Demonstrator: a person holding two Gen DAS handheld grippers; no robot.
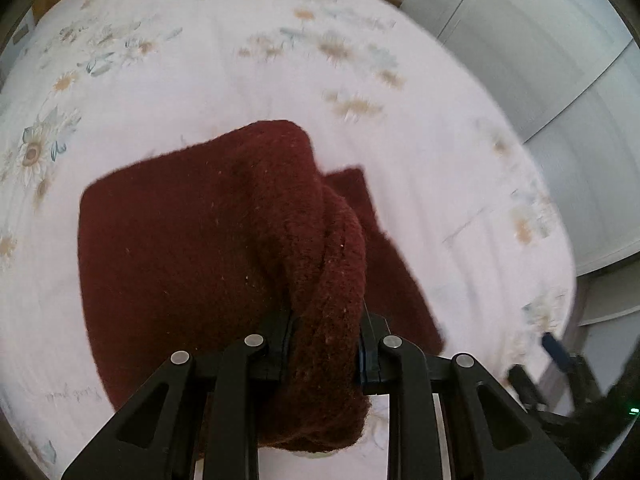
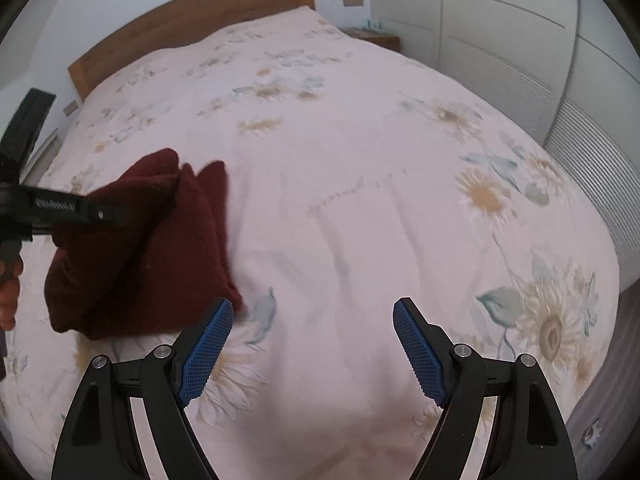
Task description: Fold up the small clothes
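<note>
A dark red knitted garment (image 1: 192,248) hangs bunched and partly folded above the flowered bedspread (image 1: 240,80). My left gripper (image 1: 325,328) is shut on a thick bunch of that knit, which hides both pads. In the right wrist view the same red garment (image 2: 152,248) hangs at the left, with the left gripper (image 2: 102,214) clamped on its top edge and a hand behind it. My right gripper (image 2: 312,340) stands open over bare bedspread (image 2: 360,200), its blue pads (image 2: 210,344) wide apart with nothing between them.
A wooden headboard (image 2: 192,12) runs along the far end of the bed. White wardrobe doors (image 2: 520,40) line the right side, with a small bedside table (image 2: 376,38) in the corner. The bed's right edge drops to a dark floor (image 2: 616,360).
</note>
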